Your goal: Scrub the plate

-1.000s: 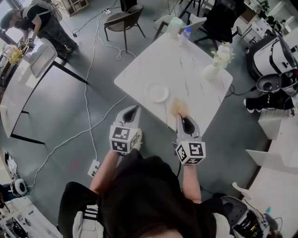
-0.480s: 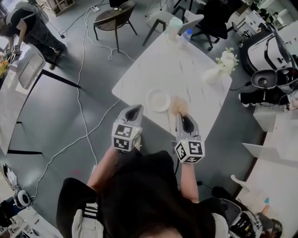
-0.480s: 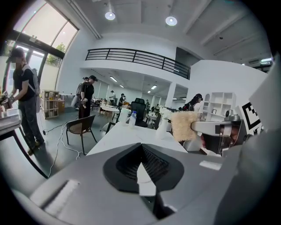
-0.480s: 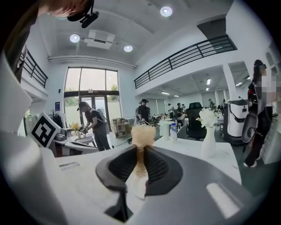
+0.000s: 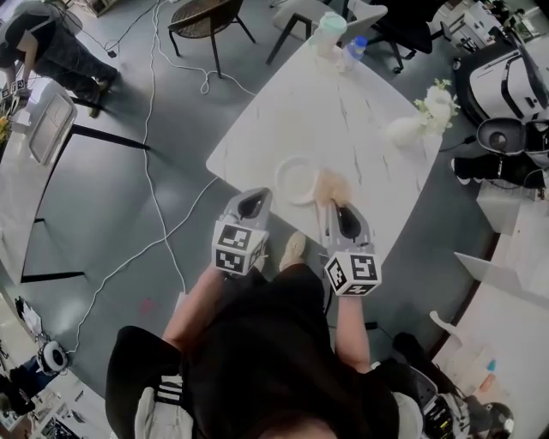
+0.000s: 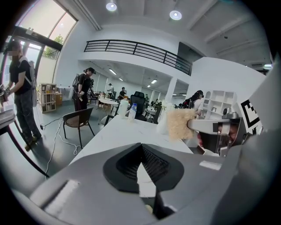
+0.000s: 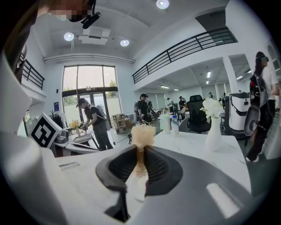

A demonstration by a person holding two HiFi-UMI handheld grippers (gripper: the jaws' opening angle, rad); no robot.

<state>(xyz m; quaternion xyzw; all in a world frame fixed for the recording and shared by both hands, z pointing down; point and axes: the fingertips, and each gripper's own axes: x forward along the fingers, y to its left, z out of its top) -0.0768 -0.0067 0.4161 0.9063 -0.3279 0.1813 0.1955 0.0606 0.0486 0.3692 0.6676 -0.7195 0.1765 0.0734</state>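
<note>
A round white plate [image 5: 296, 179] lies near the front edge of the white table [image 5: 343, 103]. Just right of it hangs a tan, fuzzy scrubber [image 5: 331, 186], with my right gripper [image 5: 342, 213] shut on its lower end. In the right gripper view the scrubber [image 7: 143, 134] sticks up from between the closed jaws [image 7: 140, 151]. My left gripper [image 5: 255, 204] is shut and holds nothing; its tip hovers at the table's edge, left of the plate. The left gripper view shows its jaws pressed together [image 6: 141, 147] and the scrubber [image 6: 180, 123] off to the right.
A white vase with flowers [image 5: 410, 127] stands at the table's right side, a cup [image 5: 327, 29] and a bottle [image 5: 351, 52] at its far end. Chairs [image 5: 202, 19] stand beyond. A cable [image 5: 154, 189] runs over the floor on the left, where a person [image 5: 47, 43] bends.
Both grippers have moved forward to the table's front edge and a little down. The scrubber now hangs right beside the plate.
</note>
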